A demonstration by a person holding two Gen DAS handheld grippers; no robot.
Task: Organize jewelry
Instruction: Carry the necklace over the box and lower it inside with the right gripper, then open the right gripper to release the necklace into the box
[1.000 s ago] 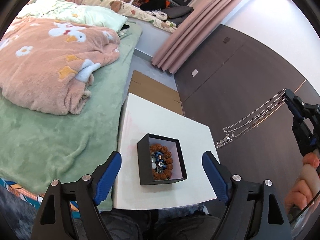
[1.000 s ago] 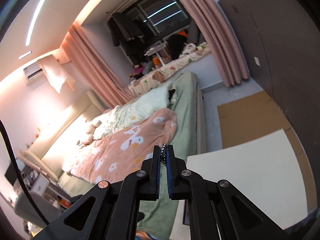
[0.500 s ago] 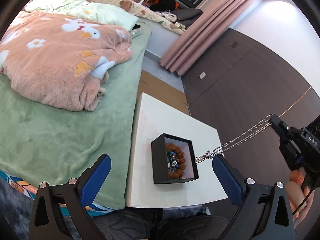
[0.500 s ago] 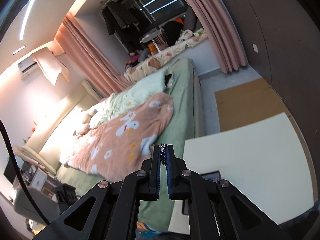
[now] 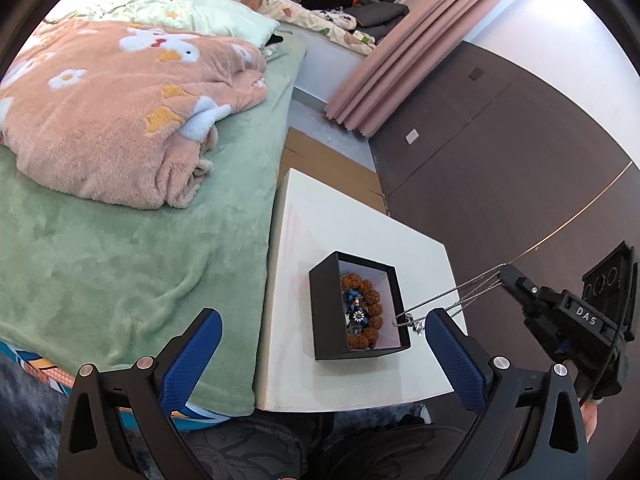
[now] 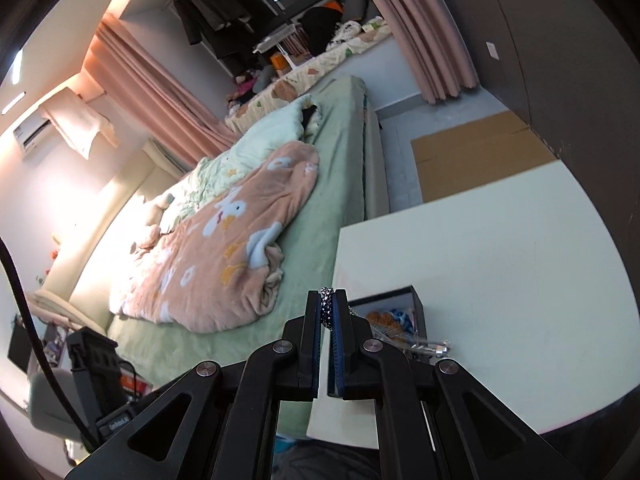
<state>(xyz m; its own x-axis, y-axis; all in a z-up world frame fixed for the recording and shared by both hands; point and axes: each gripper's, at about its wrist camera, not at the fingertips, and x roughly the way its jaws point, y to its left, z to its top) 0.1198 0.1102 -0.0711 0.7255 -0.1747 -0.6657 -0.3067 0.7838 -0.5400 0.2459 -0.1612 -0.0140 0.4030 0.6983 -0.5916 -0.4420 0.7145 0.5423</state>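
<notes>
A black open box (image 5: 320,316) stands on a white table (image 5: 340,224) and holds a brown bead bracelet (image 5: 370,304) with blue charms. My right gripper (image 6: 328,306) is shut on a silver chain necklace (image 5: 456,292). In the left wrist view the right gripper (image 5: 505,271) is at the right, and the chain hangs down-left from it. The chain's pendant (image 5: 410,320) reaches the box's right wall. My left gripper (image 5: 320,344) is open and empty, its blue pads either side of the box, nearer than it. The box (image 6: 416,306) also shows in the right wrist view.
A bed with a green cover (image 5: 120,260) and a pink blanket (image 5: 112,120) lies left of the table. A dark cabinet wall (image 5: 500,168) is to the right. Flat cardboard (image 5: 328,156) lies on the floor beyond the table. Pink curtains (image 5: 400,60) hang behind.
My right gripper has come down and left with the necklace, so the pendant went from hanging off the table's right side to the box's right wall. The left gripper has shifted a little.
</notes>
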